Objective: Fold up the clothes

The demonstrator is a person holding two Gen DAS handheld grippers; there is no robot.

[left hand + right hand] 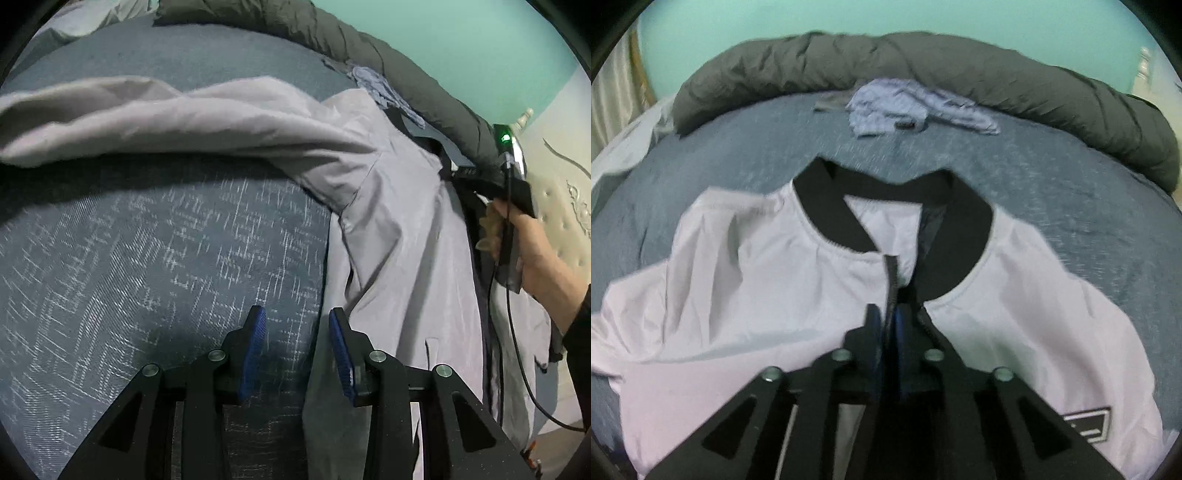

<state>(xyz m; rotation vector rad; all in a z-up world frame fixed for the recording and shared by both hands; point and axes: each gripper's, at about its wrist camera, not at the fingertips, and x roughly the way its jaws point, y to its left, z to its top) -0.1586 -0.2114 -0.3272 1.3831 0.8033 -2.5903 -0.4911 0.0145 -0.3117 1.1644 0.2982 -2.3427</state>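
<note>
A pale lilac bomber jacket (746, 280) with a black ribbed collar (827, 206) lies front-up on the blue bedspread (1071, 206), filling the lower centre of the right wrist view. The right claw (886, 325) sits over the zipper (891, 280) just below the collar; its pads look nearly together around the zipper edge, but blur hides whether they pinch it. The left claw (297, 325), released and empty, hovers at the jacket's side edge, its sleeve (147, 114) stretching across the upper left. This looks like the flattening stage; next, the left claw probably needs to grip the sleeve and carry it inward.
</note>
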